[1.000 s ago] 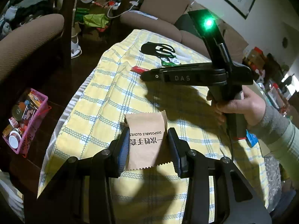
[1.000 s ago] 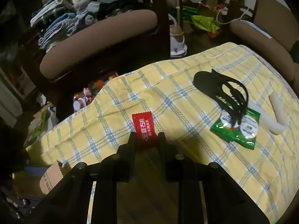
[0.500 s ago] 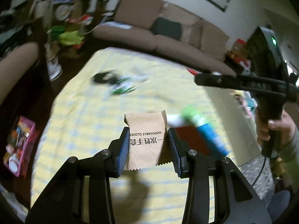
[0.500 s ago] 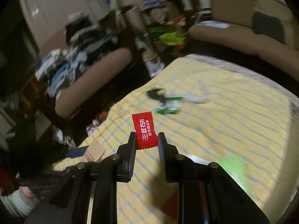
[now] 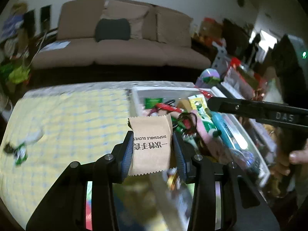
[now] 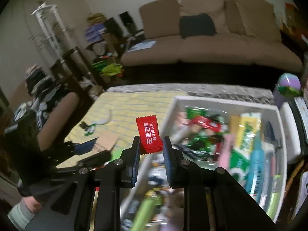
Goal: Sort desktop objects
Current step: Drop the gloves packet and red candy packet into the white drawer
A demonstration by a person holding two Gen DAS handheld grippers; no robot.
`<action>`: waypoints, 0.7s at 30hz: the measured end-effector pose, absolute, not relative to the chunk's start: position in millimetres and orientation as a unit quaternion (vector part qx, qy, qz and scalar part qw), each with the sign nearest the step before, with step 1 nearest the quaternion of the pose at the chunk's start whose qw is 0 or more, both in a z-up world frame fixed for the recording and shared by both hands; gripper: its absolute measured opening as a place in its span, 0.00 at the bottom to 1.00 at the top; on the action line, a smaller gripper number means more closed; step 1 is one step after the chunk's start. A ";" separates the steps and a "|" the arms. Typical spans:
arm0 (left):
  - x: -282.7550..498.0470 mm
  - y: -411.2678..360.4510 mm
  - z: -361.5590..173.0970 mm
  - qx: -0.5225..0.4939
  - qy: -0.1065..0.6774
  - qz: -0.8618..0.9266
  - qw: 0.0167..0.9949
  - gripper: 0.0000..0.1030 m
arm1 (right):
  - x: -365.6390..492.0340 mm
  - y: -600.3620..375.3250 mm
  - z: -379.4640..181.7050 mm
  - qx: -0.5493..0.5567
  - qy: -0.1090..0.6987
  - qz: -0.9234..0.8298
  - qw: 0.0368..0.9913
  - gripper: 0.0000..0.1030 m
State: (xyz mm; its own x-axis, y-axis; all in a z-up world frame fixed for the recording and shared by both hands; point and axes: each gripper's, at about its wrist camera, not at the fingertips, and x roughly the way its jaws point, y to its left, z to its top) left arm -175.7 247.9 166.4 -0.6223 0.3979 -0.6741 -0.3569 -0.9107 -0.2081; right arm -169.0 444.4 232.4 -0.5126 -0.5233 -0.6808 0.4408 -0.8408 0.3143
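My left gripper (image 5: 152, 146) is shut on a brown paper packet of disposable gloves (image 5: 151, 144), held in the air at the near left edge of a white bin (image 5: 138, 94). My right gripper (image 6: 150, 147) is shut on a small red snack packet (image 6: 149, 133), carried just left of the same white bin (image 6: 280, 127). The bin is full of packets, pens and tubes. In the left wrist view the right gripper's black body (image 5: 256, 108) reaches over the bin from the right. The left gripper (image 6: 88, 147) shows low on the left in the right wrist view.
A yellow checked tablecloth (image 5: 67, 119) covers the table; a green packet and a black item (image 5: 19, 152) lie at its left. A brown sofa (image 5: 119, 44) stands behind. Cluttered shelves (image 5: 240, 73) line the right. An armchair piled with clothes (image 6: 48, 100) is at the left.
Both grippers have swung right and upward from the open tablecloth to the white bin, each keeping its packet. The view is blurred by the motion.
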 end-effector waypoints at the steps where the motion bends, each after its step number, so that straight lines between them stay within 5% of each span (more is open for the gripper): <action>1: -188.2 263.4 161.1 -0.387 -0.023 0.897 0.212 0.37 | -176.7 453.0 228.0 0.413 -0.057 -0.867 0.273 0.22; 12: -264.9 334.9 106.2 -0.447 0.025 0.875 0.186 0.40 | -256.9 499.2 157.4 0.470 -0.129 -0.838 0.244 0.23; 15: -265.1 327.6 104.9 -0.446 0.012 0.879 0.171 0.54 | -266.3 504.6 141.9 0.490 -0.158 -0.822 0.244 0.32; 17: -261.4 313.8 112.2 -0.440 -0.004 0.884 0.158 0.61 | -266.4 511.3 140.3 0.492 -0.178 -0.819 0.236 0.65; 21: -247.6 290.1 133.8 -0.430 -0.014 0.890 0.155 0.70 | -254.9 523.1 154.7 0.467 -0.207 -0.825 0.241 0.65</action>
